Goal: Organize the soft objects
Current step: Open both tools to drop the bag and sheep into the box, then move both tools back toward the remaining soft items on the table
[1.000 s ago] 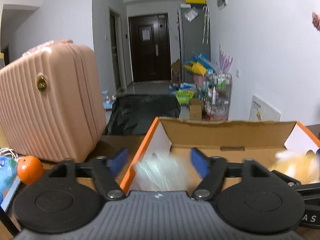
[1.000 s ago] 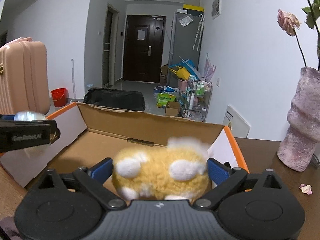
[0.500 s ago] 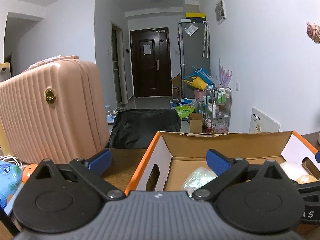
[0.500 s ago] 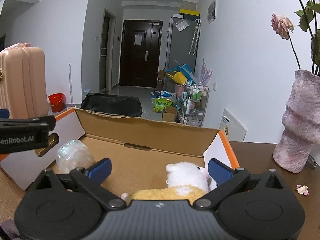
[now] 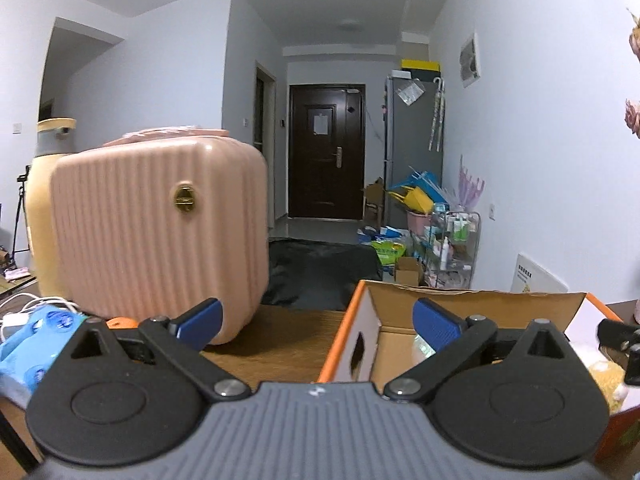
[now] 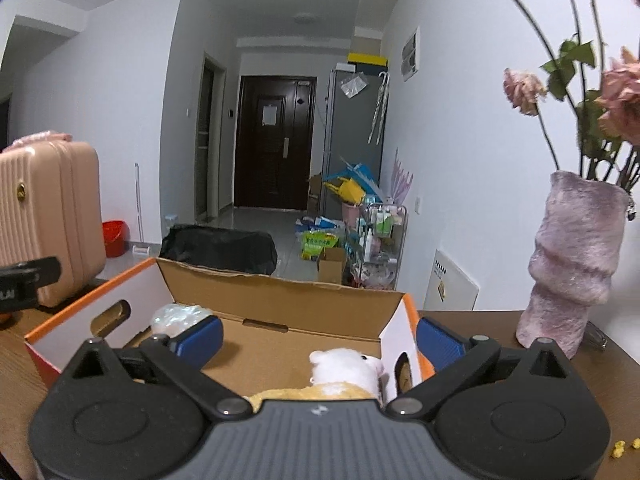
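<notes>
Both grippers' jaws stand wide and hold nothing. Below the right gripper [image 6: 318, 338], the yellow plush toy [image 6: 340, 376] lies in the cardboard box [image 6: 280, 292], half hidden by its body; the left gripper [image 5: 316, 320] nearly hides the clear bag [image 5: 420, 346].

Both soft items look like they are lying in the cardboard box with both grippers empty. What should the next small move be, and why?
Probably swing the left gripper toward the blue packet beside the pink case. The plush toy and clear bag already lie in the cardboard box, and both the left and the right gripper stand open and empty. Whether the packet is soft is unclear.
</notes>
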`<state>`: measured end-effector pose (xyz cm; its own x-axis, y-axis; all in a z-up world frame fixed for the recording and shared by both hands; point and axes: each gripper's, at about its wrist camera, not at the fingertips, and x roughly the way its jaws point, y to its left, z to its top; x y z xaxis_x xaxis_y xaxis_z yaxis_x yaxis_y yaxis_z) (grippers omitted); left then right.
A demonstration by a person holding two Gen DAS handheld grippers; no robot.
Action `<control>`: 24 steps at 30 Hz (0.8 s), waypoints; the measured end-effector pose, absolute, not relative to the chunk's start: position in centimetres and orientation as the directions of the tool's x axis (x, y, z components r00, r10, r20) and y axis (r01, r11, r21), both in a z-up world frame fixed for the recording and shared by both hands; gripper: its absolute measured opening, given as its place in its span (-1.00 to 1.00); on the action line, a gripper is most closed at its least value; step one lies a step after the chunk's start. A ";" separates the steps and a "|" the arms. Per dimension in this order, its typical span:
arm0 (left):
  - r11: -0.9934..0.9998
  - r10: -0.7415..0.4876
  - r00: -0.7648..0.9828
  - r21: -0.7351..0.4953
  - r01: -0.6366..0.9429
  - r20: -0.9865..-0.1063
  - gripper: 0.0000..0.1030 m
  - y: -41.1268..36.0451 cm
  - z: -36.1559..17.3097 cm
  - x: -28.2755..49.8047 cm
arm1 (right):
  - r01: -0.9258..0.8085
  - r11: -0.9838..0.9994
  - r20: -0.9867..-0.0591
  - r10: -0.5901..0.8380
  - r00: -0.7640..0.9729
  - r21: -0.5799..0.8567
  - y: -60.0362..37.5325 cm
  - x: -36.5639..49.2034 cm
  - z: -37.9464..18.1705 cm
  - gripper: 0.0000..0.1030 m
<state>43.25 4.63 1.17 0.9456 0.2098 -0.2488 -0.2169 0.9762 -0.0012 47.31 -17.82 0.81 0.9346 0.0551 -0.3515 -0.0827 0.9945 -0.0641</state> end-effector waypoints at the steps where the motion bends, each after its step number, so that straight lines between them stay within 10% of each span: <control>1: 0.976 0.209 0.945 0.001 -0.216 -0.251 1.00 4.7 1.1 42.9 | -0.082 0.995 -0.347 0.056 0.936 -0.062 -18.0 47.0 0.9 1.00; 24: 0.949 0.308 0.928 -0.007 -0.316 -0.208 1.00 8.1 1.9 32.8 | -0.123 0.991 -0.282 0.105 0.954 -0.049 -19.9 36.4 1.8 1.00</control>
